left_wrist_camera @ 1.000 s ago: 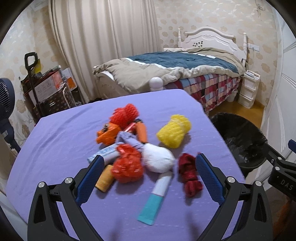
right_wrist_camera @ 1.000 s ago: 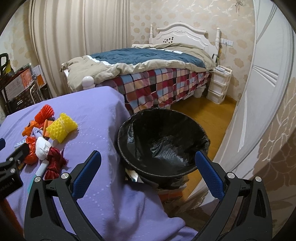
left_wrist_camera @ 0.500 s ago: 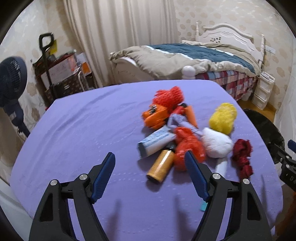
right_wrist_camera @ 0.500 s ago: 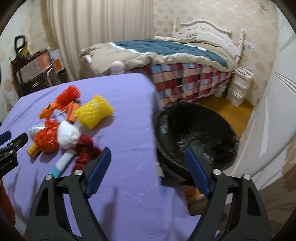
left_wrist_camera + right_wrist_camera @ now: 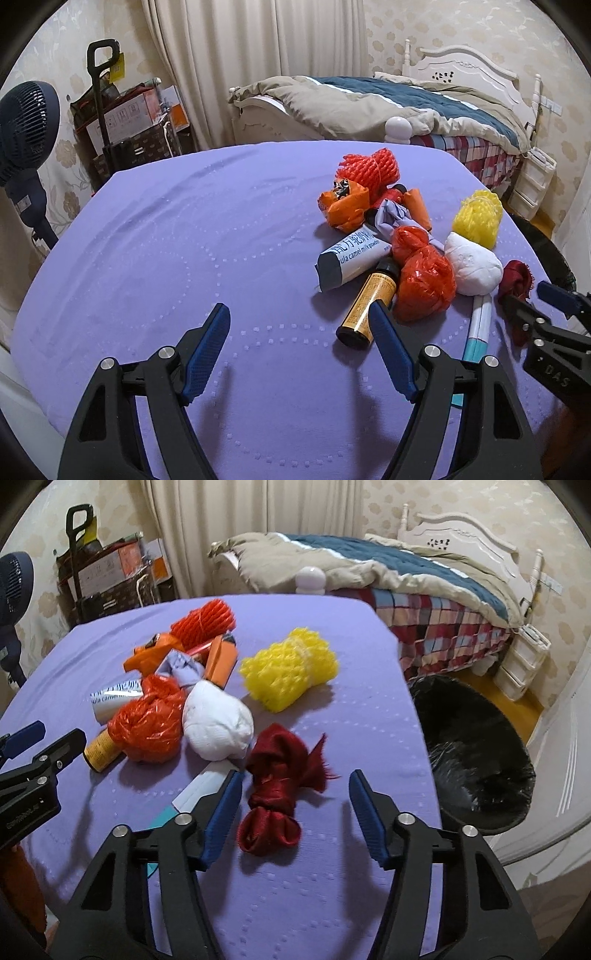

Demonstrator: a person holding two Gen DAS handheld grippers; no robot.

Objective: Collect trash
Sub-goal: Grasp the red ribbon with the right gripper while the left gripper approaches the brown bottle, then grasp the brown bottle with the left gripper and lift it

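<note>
Purple tabletop (image 5: pixel 155 229) carrying a heap of trash, taken here with the white wad (image 5: pixel 218 723) as landmark. Left of the wad: orange-red plastic bag (image 5: pixel 149 720), with an amber bottle (image 5: pixel 369 301) lying against the bag's near side and a white printed tube (image 5: pixel 349 258) behind it. Beyond the wad: yellow foam net (image 5: pixel 291 666), red foam net (image 5: pixel 205 622) and crumpled orange wrappers (image 5: pixel 345 206). Just in front of the wad: dark red fabric bundle (image 5: pixel 275 794); a white-and-teal tube (image 5: pixel 199 790) pokes out from under the wad.

Left tongs (image 5: pixel 299 354): jaws have just been closing, now partly open over bare cloth, nothing between them; the right pad stands just beside the amber bottle.

Right tongs (image 5: pixel 295 816): jaws have just been closing, half open, straddling the dark red fabric bundle without pressing on it.

Black-lined trash bin (image 5: pixel 476 753): on the floor to the right of the tabletop's edge.
</note>
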